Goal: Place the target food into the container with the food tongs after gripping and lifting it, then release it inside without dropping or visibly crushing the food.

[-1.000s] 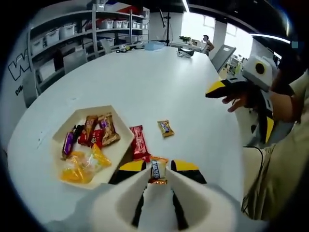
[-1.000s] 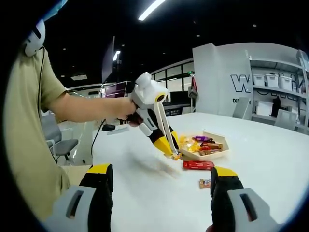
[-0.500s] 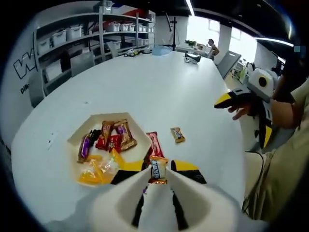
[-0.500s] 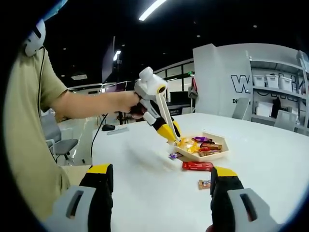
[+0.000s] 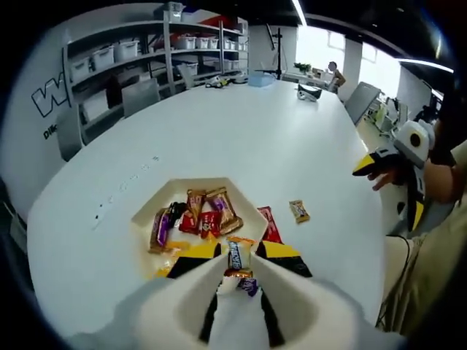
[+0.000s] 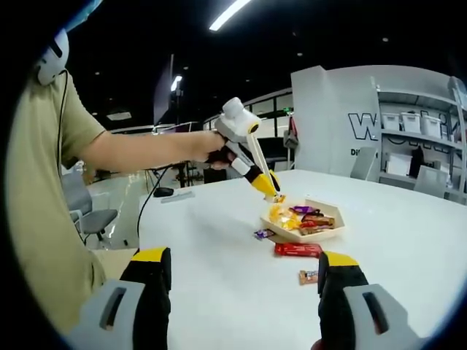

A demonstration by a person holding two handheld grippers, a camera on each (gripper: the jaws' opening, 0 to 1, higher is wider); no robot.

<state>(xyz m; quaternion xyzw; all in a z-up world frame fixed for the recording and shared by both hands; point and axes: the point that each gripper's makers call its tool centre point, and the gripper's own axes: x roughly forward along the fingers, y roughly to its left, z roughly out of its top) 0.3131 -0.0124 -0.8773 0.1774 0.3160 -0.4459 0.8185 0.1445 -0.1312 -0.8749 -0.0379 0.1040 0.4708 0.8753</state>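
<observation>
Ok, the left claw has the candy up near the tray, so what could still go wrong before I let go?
The left claw pinches the wrapped candy by its middle; squeezing harder could crush it. From the right gripper view it hangs near the tray's near rim, so an early release might land it on the table beside the purple candy. The tray is already crowded, so it could slide off the pile.

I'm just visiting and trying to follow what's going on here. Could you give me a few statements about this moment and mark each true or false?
1. The left hand-held gripper grips a small wrapped candy. True.
2. The tray is empty. False: several wrapped sweets lie in it.
3. A red bar lies on the table beside the tray. True.
4. The right hand-held gripper is shut on a candy. False: its jaws stand apart, with nothing between them.
5. The held candy rests inside the tray. False: it is in the air above the tray.
</observation>
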